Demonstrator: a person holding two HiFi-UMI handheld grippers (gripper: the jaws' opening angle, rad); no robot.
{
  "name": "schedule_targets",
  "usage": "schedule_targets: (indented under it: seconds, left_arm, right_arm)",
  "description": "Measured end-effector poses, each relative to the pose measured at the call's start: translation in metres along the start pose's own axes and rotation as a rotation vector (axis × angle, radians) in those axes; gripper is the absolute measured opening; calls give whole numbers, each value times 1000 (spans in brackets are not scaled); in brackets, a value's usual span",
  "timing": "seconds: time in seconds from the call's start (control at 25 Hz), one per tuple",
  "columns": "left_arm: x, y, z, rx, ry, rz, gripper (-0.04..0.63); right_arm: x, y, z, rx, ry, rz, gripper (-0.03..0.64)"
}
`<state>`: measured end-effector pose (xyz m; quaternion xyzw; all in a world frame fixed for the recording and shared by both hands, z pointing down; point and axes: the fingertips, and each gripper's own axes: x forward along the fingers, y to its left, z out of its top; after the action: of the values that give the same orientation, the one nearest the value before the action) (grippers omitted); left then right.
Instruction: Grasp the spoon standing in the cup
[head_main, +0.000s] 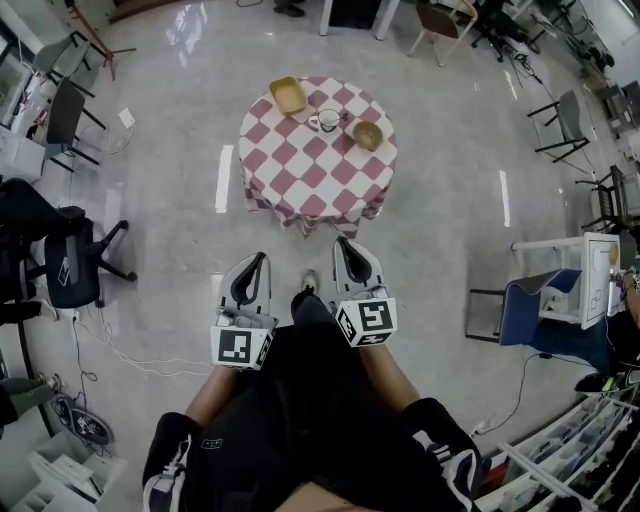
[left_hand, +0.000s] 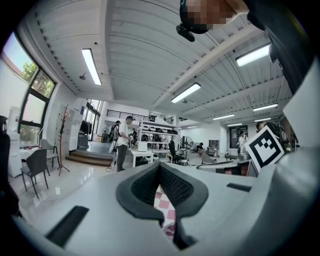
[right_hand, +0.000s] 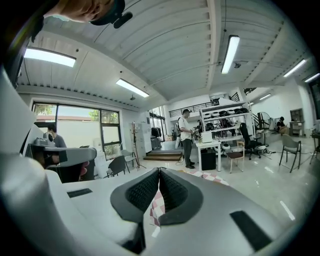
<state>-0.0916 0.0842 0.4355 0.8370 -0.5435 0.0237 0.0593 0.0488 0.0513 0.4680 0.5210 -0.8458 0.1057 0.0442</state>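
A round table with a red-and-white checked cloth (head_main: 300, 170) stands ahead on the shiny floor. On it is a small white cup (head_main: 328, 121); the spoon in it is too small to make out. My left gripper (head_main: 262, 258) and right gripper (head_main: 340, 242) are held side by side well short of the table, both pointing at it. Each has its jaws shut with nothing between them. In the left gripper view the left gripper (left_hand: 160, 165) shows checked cloth (left_hand: 166, 204) under its meeting tips. The right gripper (right_hand: 159, 170) shows the same cloth (right_hand: 156, 206) in the right gripper view.
A yellow basket (head_main: 288, 95) and a brown bowl (head_main: 367, 135) flank the cup. Black office chairs (head_main: 70, 262) and cables lie at the left, a blue chair (head_main: 530, 300) and a white cabinet at the right. A person (left_hand: 122, 142) stands by a far desk.
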Motion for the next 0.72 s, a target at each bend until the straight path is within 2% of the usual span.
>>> schedule_targets:
  seconds: [0.32, 0.72]
  left_arm:
    - [79, -8, 14, 1, 4, 8, 9]
    - [162, 3, 17, -11, 23, -37, 9]
  right_arm:
    - [57, -66, 14, 38, 3, 21, 26]
    - [122, -122, 12, 84, 42, -6, 26]
